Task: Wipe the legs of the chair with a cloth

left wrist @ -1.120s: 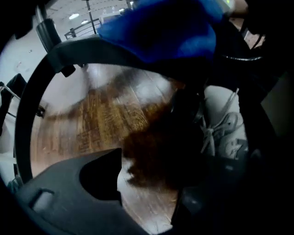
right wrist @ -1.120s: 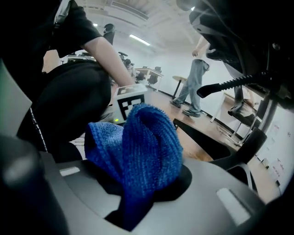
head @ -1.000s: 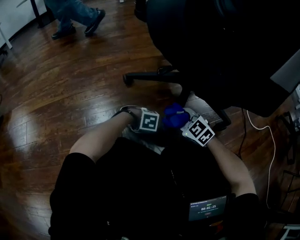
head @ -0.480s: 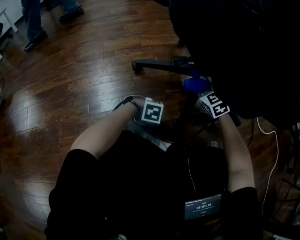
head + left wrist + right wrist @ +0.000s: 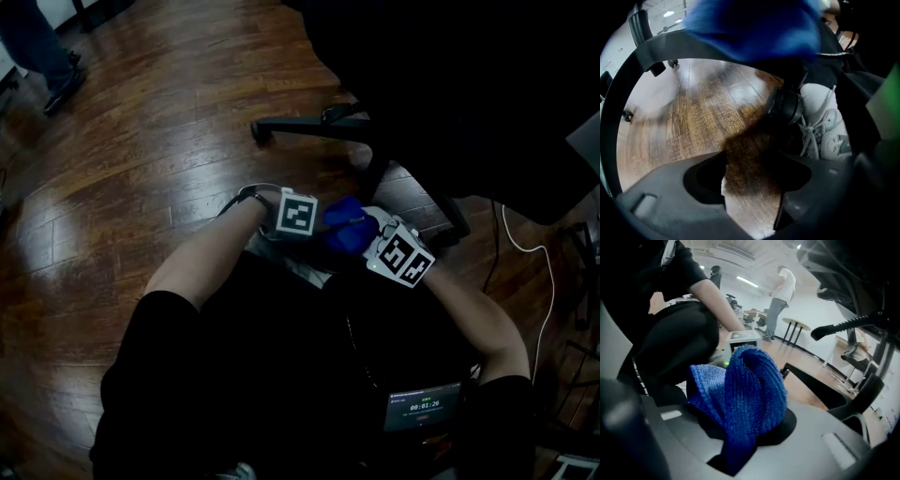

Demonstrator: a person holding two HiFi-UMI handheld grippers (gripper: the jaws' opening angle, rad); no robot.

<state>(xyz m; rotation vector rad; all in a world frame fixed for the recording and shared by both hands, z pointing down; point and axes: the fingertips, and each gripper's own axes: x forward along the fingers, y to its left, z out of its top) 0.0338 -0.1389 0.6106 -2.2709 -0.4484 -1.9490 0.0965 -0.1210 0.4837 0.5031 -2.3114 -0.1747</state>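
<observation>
dark glossy wood-plank floor (image 5: 141,187) all round. nearest to me in head view: black clothing and a small lit screen (image 5: 422,409) at the chest. just past that, both grippers sit close together low over the floor.

left gripper (image 5: 752,187) points almost straight down, jaws spread, nothing btwn them but bare floor. its own view shows a grey laced shoe (image 5: 827,129) to the right w/ a black chair castor (image 5: 785,105) right beside it.

right gripper (image 5: 740,446) is clamped on the blue cloth (image 5: 740,394); the cloth bunches up out of the jaws in a thick fold. in head view the cloth (image 5: 345,230) sits btwn the two marker cubes, just beside the left one, and apart from the chair leg (image 5: 309,127) that runs out to the left. can't tell if it touches the nearer leg on the right.

beyond: the black chair seat (image 5: 469,84) looms over the base, and a white cable (image 5: 539,272) trails on the floor at right. far back, another person (image 5: 780,301) stands by a round table (image 5: 797,326).
</observation>
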